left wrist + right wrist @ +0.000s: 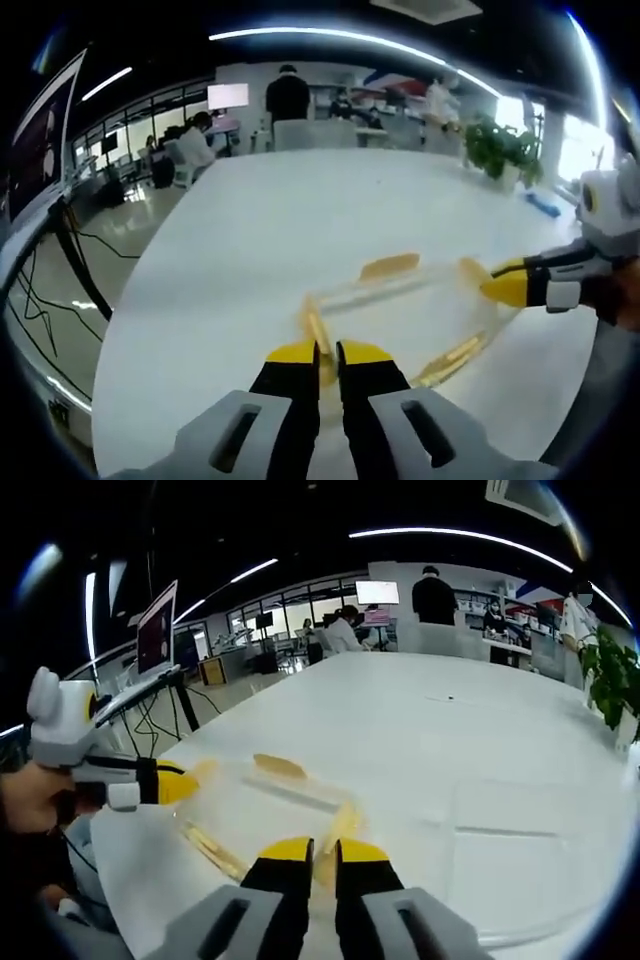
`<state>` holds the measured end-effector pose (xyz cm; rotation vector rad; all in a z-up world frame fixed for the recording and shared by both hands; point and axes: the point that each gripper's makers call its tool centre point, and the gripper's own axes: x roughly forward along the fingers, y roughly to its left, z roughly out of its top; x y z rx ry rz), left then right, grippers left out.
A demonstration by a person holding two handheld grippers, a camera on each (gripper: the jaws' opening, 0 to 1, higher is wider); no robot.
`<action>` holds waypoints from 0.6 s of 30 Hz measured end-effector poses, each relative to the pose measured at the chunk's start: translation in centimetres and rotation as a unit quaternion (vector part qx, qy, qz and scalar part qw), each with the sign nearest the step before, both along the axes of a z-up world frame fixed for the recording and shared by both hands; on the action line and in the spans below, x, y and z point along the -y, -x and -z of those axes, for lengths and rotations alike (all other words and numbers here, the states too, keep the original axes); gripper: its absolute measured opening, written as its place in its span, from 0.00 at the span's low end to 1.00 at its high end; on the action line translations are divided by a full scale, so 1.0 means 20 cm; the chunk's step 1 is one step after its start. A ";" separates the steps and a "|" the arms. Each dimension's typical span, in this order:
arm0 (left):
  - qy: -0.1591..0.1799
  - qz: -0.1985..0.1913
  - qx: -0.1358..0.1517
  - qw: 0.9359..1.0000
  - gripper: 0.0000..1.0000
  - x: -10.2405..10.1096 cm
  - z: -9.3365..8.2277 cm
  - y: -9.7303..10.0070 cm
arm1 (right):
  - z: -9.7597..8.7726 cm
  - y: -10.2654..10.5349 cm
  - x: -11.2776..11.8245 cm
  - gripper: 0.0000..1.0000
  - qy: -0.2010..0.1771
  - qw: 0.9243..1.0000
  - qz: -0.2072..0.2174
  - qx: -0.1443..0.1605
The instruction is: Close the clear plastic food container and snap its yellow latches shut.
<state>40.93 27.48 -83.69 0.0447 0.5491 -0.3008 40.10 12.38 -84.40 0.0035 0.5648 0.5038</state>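
Left gripper view: the left claw (327,352) has its jaws nearly together, pinched at a yellow latch (316,335) on the near end of the clear container (400,310).
Right gripper view: the right claw (324,851) is likewise almost closed, its tips at the latch (343,825) on the opposite end.
Container: sits on the white table (300,210), lid seemingly on, near the table's edge.
Side latches: one (389,266) on the long side looks flipped outward.
Technique: press both ends evenly, one claw steadying while the other snaps; then take the side latches.
Risk: the light box may skid or tip if pushed from one end alone.
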 end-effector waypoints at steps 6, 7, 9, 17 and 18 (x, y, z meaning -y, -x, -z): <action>-0.001 0.001 0.003 1.000 0.04 0.01 -0.04 0.02 | -0.06 0.00 0.01 0.04 -0.003 1.000 0.001 0.013; -0.001 0.000 0.004 1.000 0.04 0.01 -0.04 0.02 | -0.06 0.00 0.01 0.04 -0.005 1.000 0.002 0.013; 0.001 -0.001 0.005 1.000 0.04 0.01 -0.05 0.02 | -0.07 0.00 0.01 0.04 -0.006 1.000 0.003 0.014; 0.004 0.001 0.008 1.000 0.04 0.02 -0.08 0.04 | -0.11 0.02 0.02 0.04 -0.008 1.000 0.005 0.020; 0.005 0.002 0.009 1.000 0.04 0.02 -0.08 0.04 | -0.11 0.02 0.03 0.04 -0.008 1.000 0.006 0.021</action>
